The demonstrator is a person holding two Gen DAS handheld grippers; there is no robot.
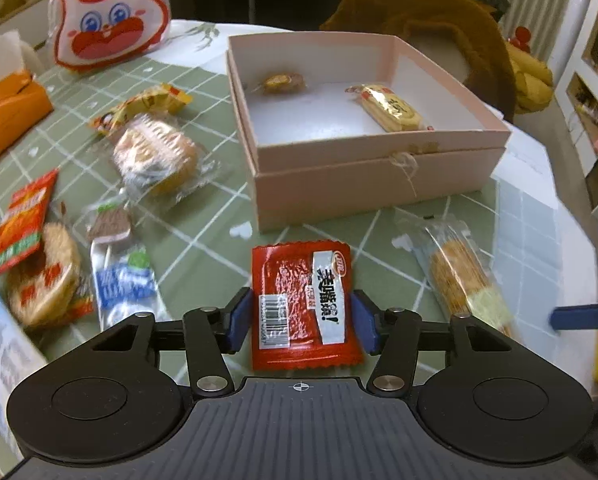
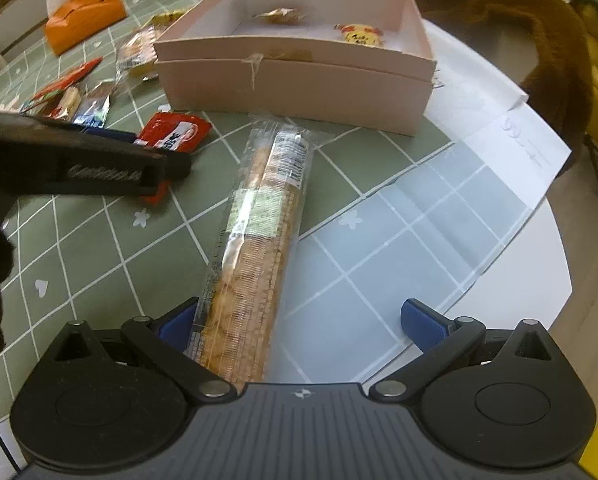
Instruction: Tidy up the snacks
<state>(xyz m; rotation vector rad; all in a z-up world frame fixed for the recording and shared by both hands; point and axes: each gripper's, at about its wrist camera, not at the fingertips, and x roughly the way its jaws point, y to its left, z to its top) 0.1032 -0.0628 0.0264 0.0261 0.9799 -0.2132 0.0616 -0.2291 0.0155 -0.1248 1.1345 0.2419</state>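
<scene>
A red snack packet lies flat on the green checked tablecloth. My left gripper is shut on it, with a blue pad against each long edge. In the right wrist view the packet shows under that gripper's black fingers. A long clear sleeve of crackers lies between the wide-open jaws of my right gripper, against the left finger and well clear of the right one. Just beyond stands the open pink box, holding a round gold candy and a gold bar.
Several loose snacks are scattered left of the box. An orange tissue box and a rabbit-face pouch stand at the back left. A brown plush sits behind the box. White paper lies near the table's right edge.
</scene>
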